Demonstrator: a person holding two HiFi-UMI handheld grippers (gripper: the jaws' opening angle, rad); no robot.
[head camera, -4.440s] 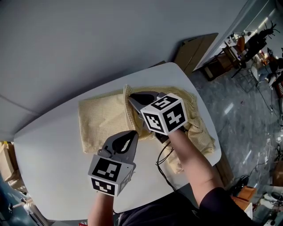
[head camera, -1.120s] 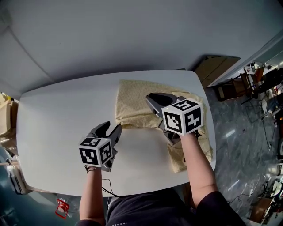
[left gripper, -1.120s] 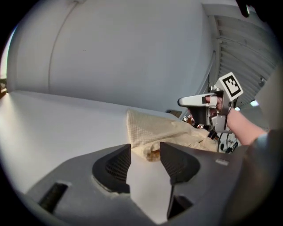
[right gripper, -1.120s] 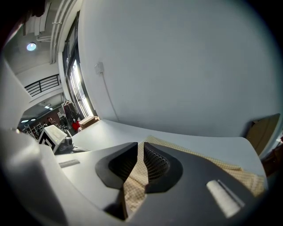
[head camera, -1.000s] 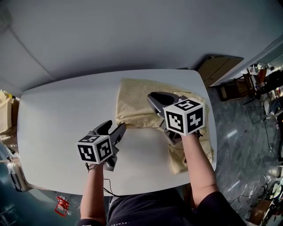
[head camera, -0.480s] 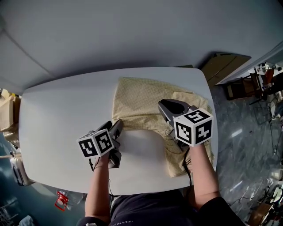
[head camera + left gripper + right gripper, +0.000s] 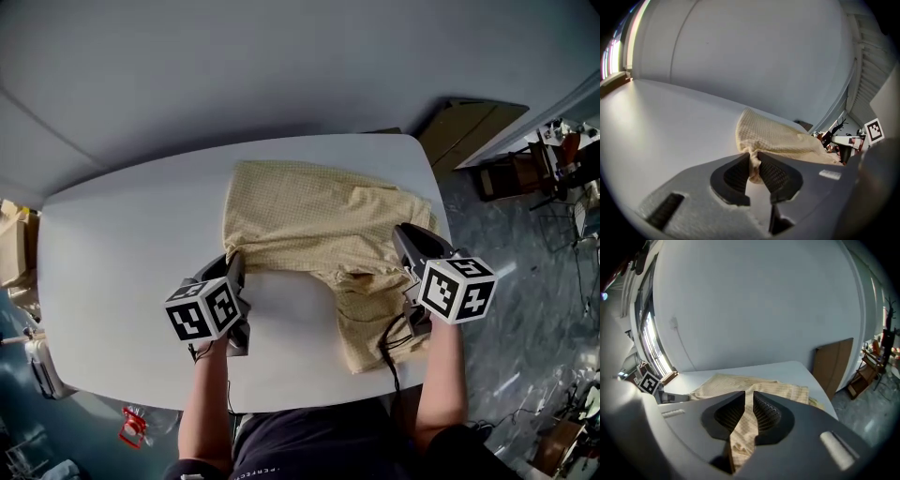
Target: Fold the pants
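We log left gripper point(image 7: 753, 160) jaws closing, pinching the pale yellow textured fabric pants point(image 7: 309, 216); right gripper point(image 7: 749, 401) jaws opening, pants between them

Pants point(image 7: 319, 220) on table point(image 7: 122, 253), in closing left gripper point(image 7: 234, 264), in opening right gripper point(image 7: 409, 234)

Pale yellow pants point(image 7: 309, 220) with a fine checked weave — white table point(image 7: 122, 253), grey-blue wall point(image 7: 234, 66), dark marbled floor point(image 7: 534, 366)
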